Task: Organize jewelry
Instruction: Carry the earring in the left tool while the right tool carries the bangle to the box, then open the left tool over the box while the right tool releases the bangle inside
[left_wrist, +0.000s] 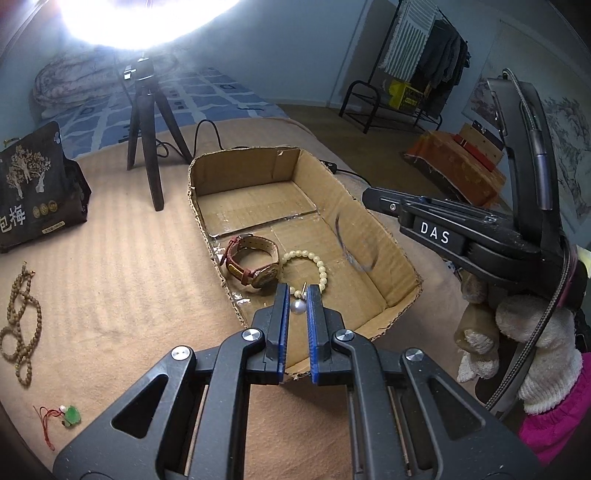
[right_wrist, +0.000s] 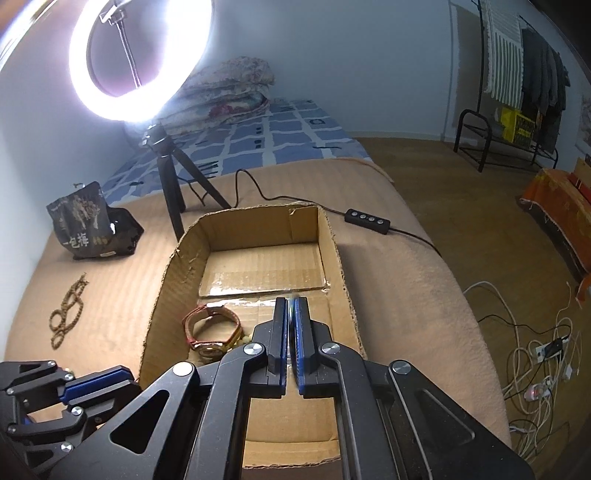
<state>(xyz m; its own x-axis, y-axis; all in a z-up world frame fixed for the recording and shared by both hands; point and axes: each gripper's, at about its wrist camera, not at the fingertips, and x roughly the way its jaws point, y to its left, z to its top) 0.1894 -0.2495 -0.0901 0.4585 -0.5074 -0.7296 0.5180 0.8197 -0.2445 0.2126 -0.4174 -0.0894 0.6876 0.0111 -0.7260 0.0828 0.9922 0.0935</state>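
Currently logged: left gripper (left_wrist: 297, 295), over the near end of the cardboard box (left_wrist: 354, 206), pinches 1 pearl earring (left_wrist: 298, 305) between its blue pads; right gripper (right_wrist: 293, 306), over the same box, is closed on a thin dark item, too blurred to identify. Inside the box lie 1 red-strap watch (left_wrist: 253, 264) and 1 cream bead bracelet (left_wrist: 306, 271), touching; on the tan blanket (left_wrist: 122, 266) outside, well apart, lie 1 brown bead necklace (left_wrist: 20, 325) and 1 green pendant (left_wrist: 70, 415).

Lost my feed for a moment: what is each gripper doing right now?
Left gripper: shut on a pearl earring, above the cardboard box.
Right gripper: jaws nearly shut on something thin and blurred; cannot tell what.
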